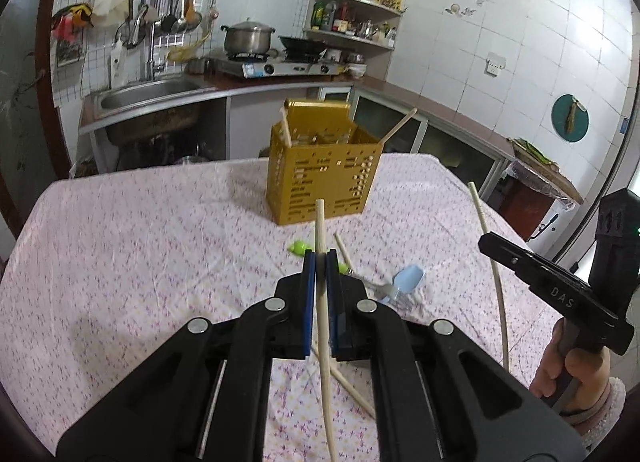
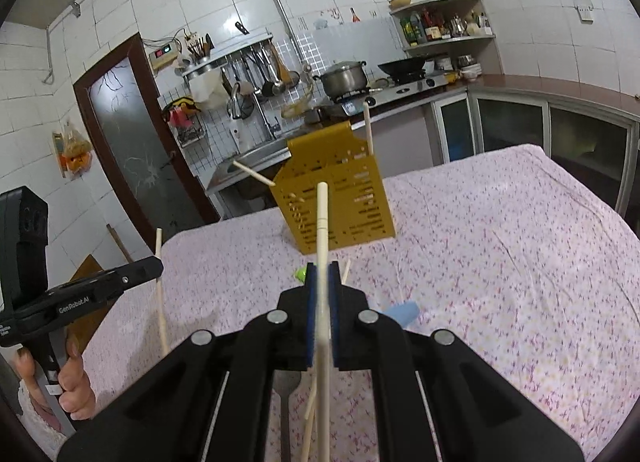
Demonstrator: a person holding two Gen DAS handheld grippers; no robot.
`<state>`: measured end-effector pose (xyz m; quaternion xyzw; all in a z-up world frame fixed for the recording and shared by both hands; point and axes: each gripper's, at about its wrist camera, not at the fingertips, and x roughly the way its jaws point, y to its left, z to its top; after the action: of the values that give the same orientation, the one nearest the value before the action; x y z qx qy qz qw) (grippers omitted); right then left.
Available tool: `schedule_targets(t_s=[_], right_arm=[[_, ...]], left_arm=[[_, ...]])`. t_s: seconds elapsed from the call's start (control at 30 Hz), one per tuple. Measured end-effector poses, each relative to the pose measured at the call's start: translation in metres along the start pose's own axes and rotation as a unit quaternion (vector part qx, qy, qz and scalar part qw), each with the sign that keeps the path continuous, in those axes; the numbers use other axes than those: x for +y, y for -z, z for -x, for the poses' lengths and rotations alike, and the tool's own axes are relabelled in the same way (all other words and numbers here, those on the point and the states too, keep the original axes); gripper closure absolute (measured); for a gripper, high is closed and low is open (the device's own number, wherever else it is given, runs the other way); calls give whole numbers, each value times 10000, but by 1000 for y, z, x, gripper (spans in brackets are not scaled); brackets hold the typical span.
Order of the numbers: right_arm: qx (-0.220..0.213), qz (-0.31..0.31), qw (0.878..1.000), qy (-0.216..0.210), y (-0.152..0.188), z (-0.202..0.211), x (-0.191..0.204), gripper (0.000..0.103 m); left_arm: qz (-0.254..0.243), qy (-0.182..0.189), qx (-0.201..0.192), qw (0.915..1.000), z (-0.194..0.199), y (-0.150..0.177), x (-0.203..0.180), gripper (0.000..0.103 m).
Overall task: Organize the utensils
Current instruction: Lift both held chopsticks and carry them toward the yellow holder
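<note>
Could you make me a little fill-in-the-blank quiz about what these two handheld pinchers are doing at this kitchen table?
1. Each gripper, left and right, is shut on one ____.
2. The slotted holder on the table is ____ in colour.
3. The number of chopsticks already standing in the holder is ____.
4. The spoon lying on the tablecloth has a light ____ bowl.

Missing words: chopstick; yellow; two; blue

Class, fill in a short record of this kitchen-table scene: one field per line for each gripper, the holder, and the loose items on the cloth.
left gripper: shut on a chopstick
right gripper: shut on another chopstick
holder: yellow utensil box upright on the tablecloth, two chopsticks already in it
loose items: green utensil, blue spoon, chopsticks
</note>
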<state>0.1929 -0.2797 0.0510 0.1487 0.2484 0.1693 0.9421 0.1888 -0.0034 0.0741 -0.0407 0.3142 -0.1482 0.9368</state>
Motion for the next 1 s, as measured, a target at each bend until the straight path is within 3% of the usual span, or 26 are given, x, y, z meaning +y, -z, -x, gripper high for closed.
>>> schedule_targets(t_s=[0.43, 0.77, 1.0], right_arm=[[-618, 263, 9977, -89, -39, -16, 6, 97], [-887, 293, 9953, -255, -81, -49, 1, 97], [-1383, 449, 9892, -162, -122, -71, 6, 97]], left_arm=[[-313, -95, -437, 9985, -2, -44, -6, 99], [-419, -168, -748, 9962, -4, -102, -12, 99], [-471, -258, -1032, 9932, -19, -143, -16, 99]])
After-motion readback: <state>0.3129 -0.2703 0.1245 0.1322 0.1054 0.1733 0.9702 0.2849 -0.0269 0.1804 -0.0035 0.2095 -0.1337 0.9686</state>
